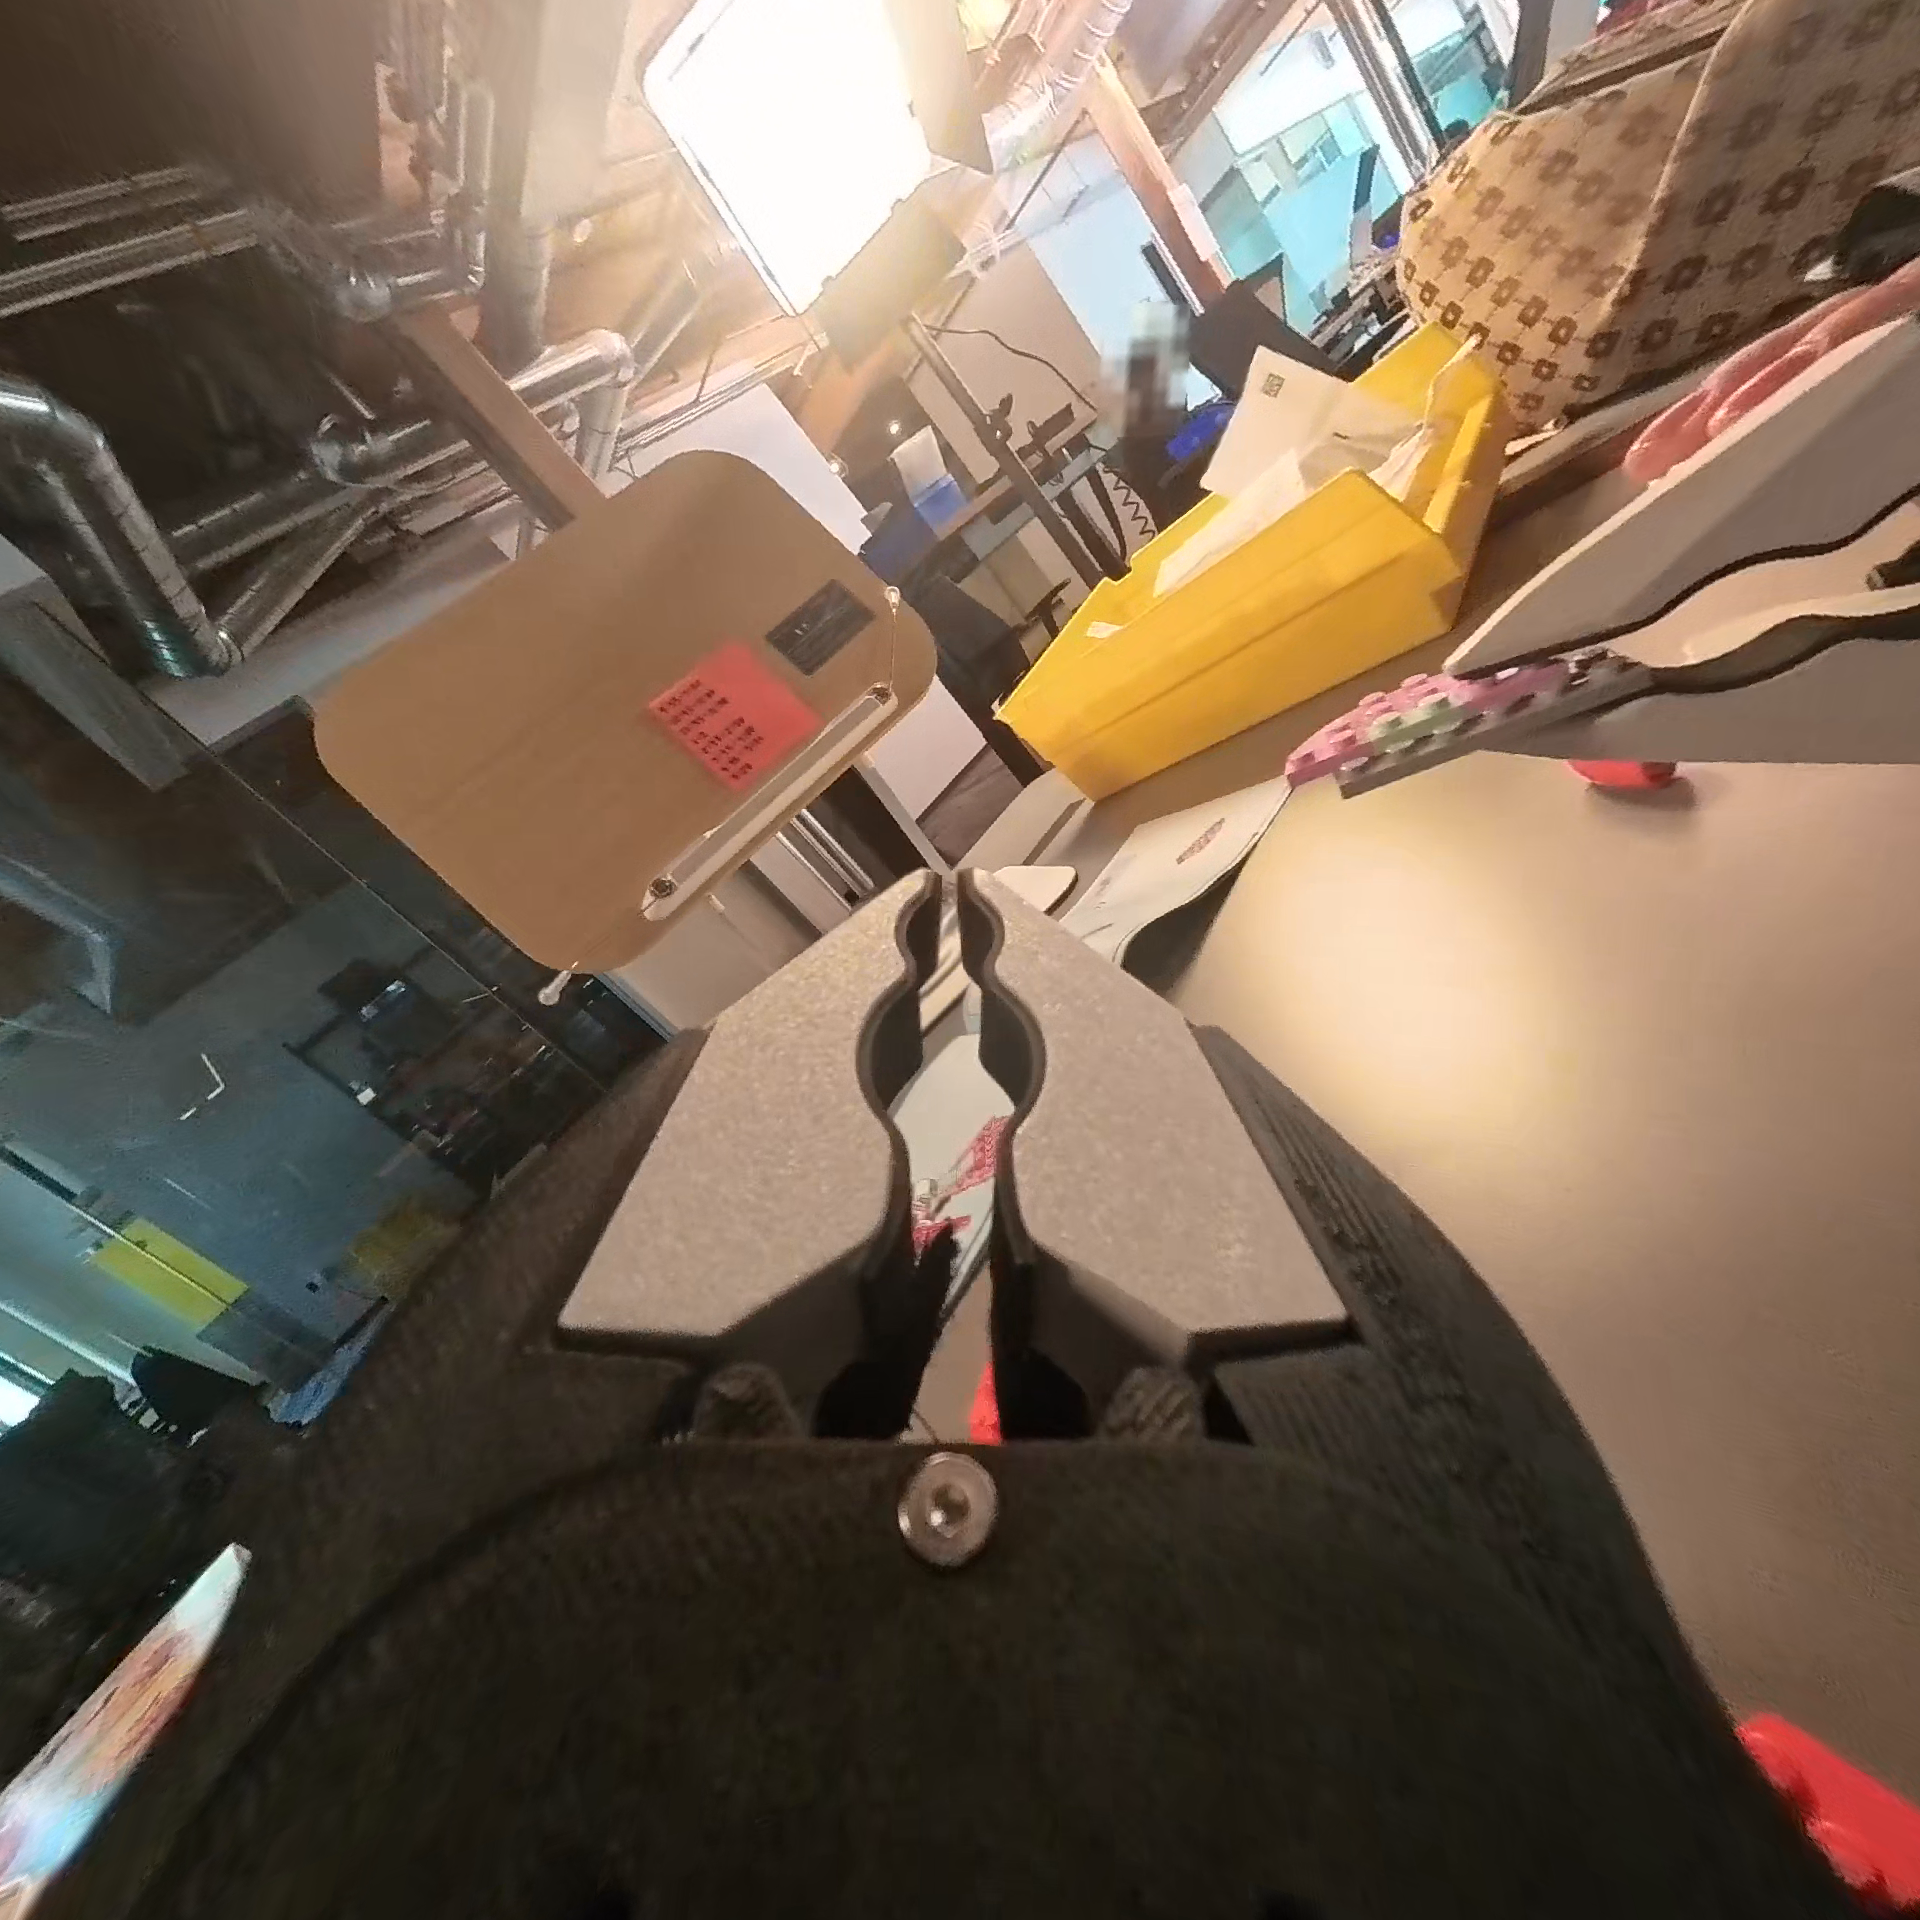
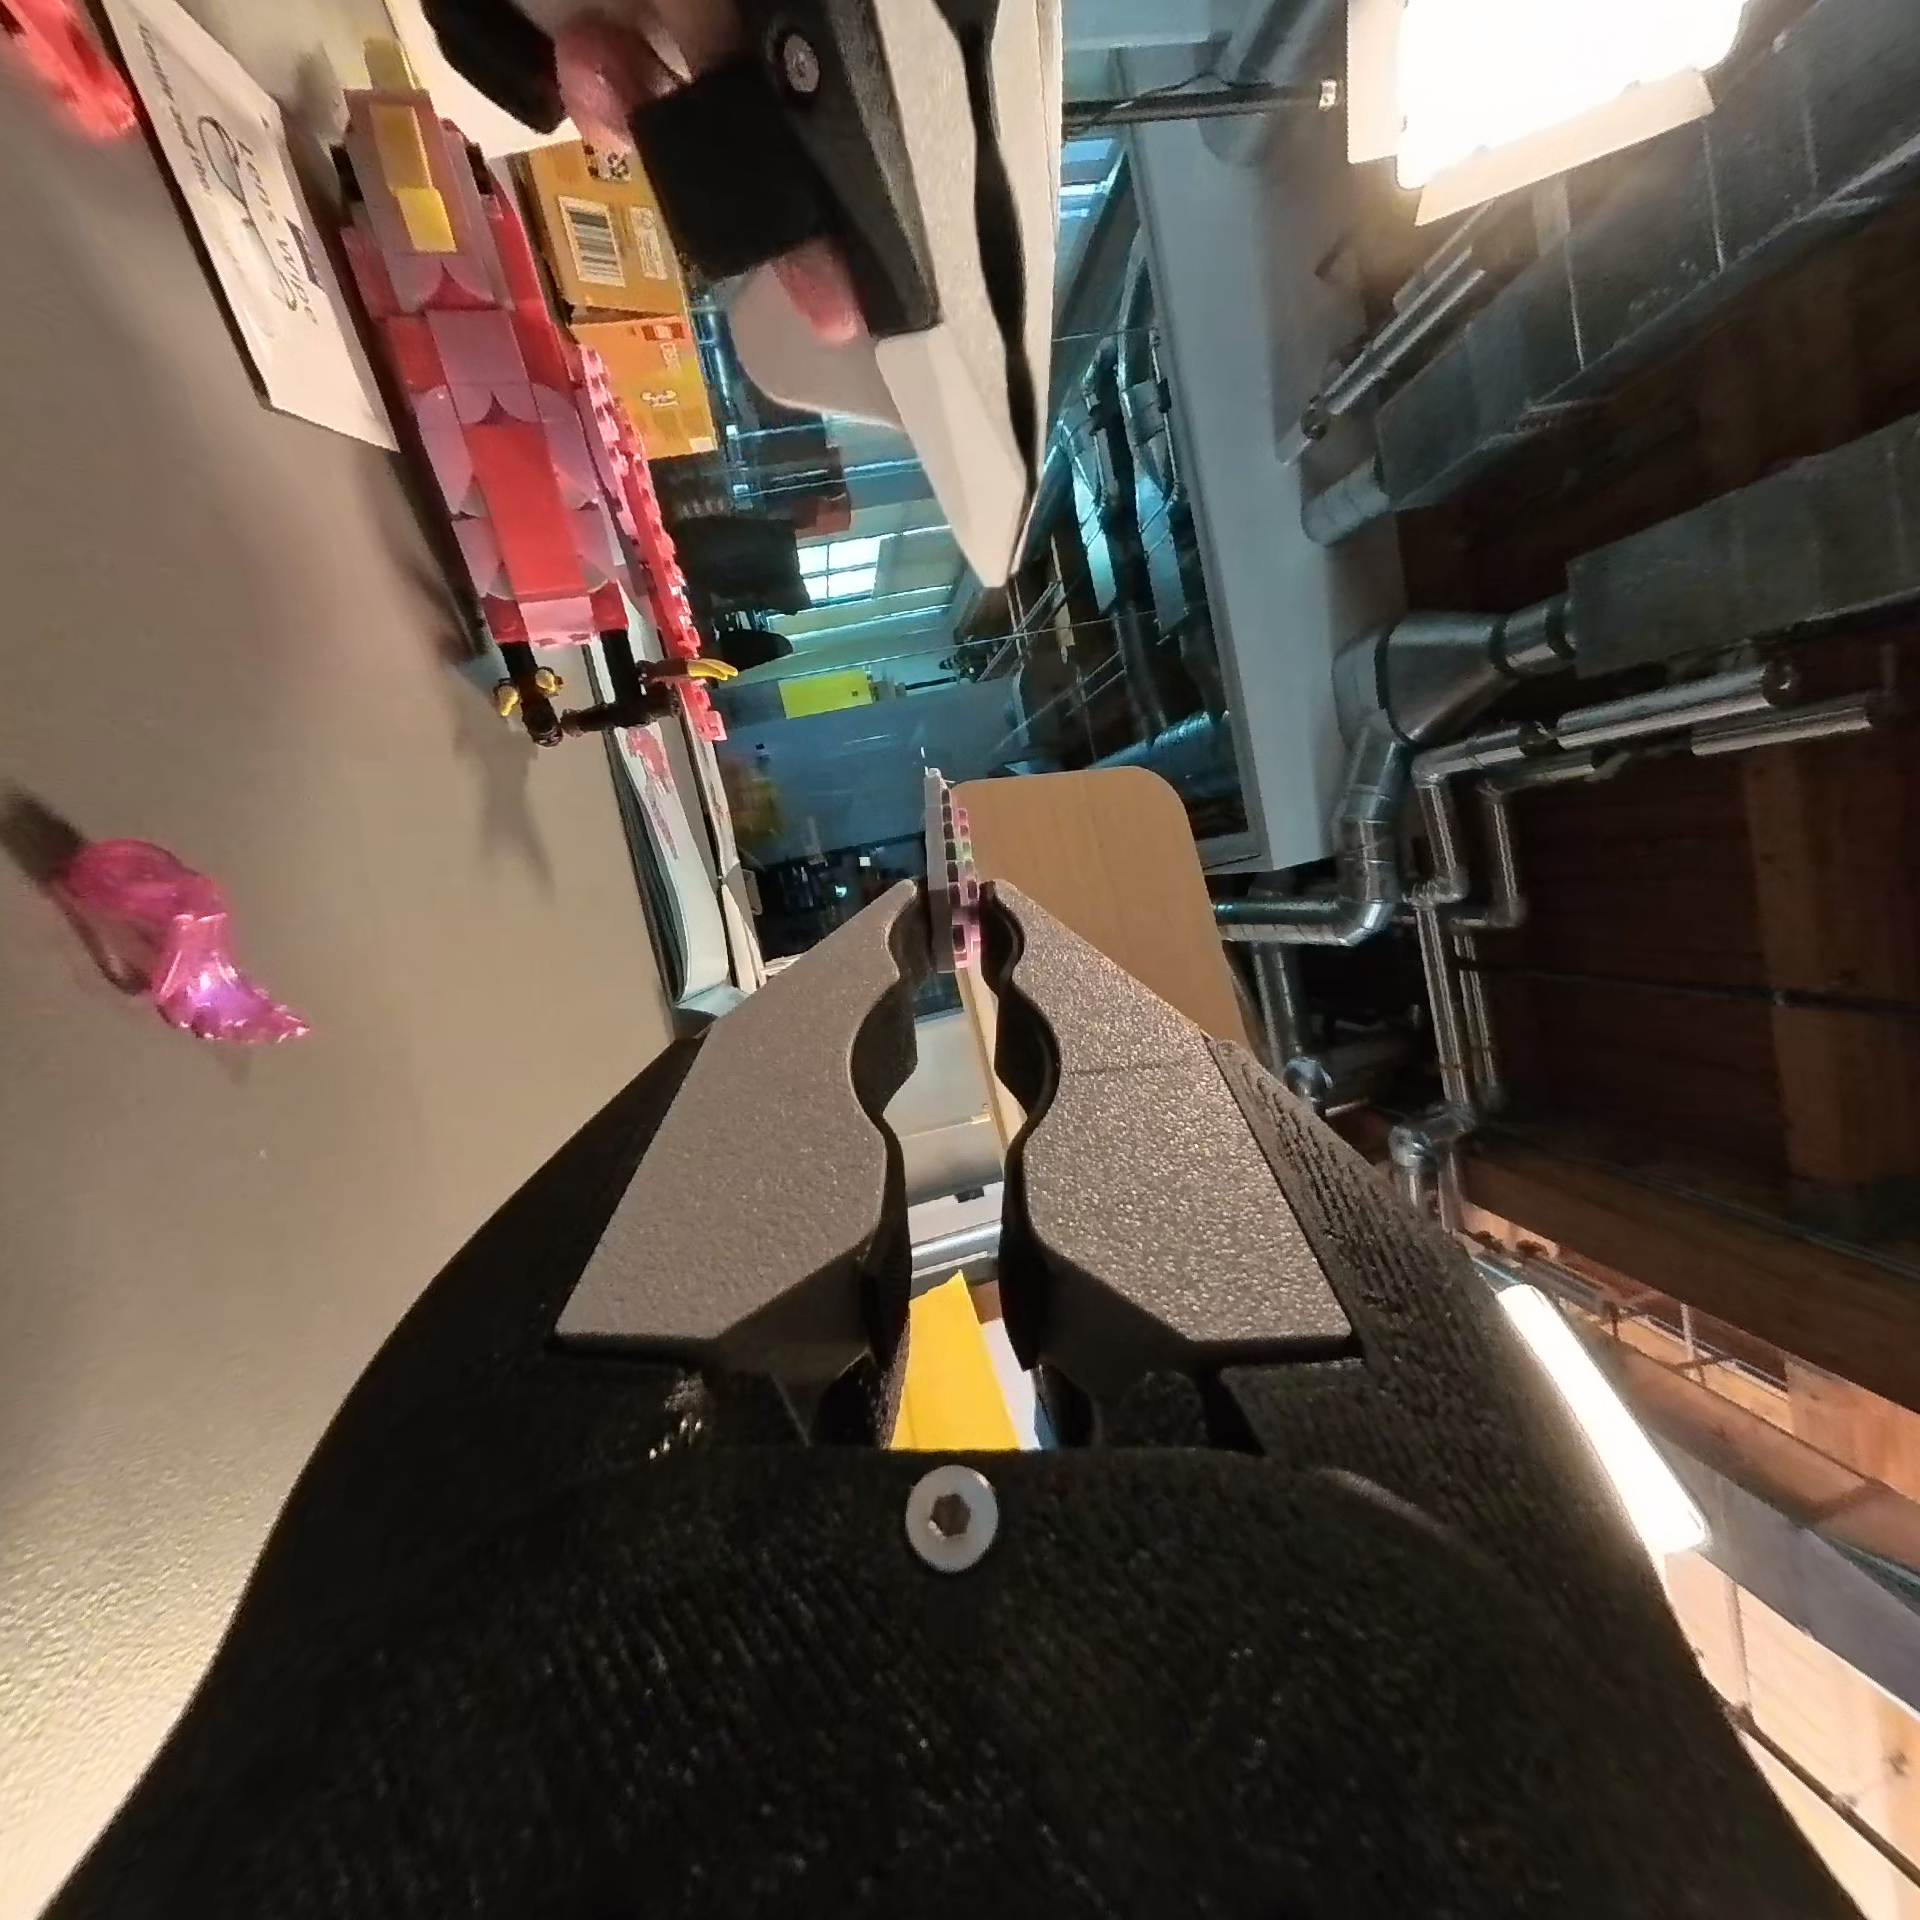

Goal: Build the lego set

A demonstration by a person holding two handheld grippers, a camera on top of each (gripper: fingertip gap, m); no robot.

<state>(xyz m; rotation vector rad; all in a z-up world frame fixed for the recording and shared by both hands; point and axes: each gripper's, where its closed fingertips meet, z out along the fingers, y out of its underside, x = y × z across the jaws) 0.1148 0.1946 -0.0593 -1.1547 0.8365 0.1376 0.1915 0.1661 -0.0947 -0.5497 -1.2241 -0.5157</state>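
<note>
**Right jaws clamped on studded plate, left jaws closed on nothing**

Right gripper point(image 2: 954, 914): nearly closed, tips pinching a thin flat brick plate point(image 2: 948, 883) edge-on. Grey base layer with pink, lilac and a few green studded pieces on one face. Both pads pressed on it, one per face; most of the plate sticking out past the tips. Same plate seen from the left wrist view point(image 1: 1455, 717): held clear above the grey table point(image 1: 1507, 1039), studs up, pink end outermost, not touching the surface.

Left gripper point(image 1: 951, 883): tips all but touching, only a sliver between them, nothing in the grasp. Raised off the table, well apart from the plate, pointing toward a tan wooden board point(image 1: 623, 707) with a red sticker.

On the table: pink-and-red brick flamingo point(image 2: 520, 436) lying on its side, black legs, yellow feet. Translucent pink piece point(image 2: 197, 956) alone, nearer the right gripper. White printed card point(image 2: 260, 229) beside the flamingo. Yellow bin point(image 1: 1278, 592) with papers at the far edge, patterned cushion point(image 1: 1621, 208) behind it
</note>
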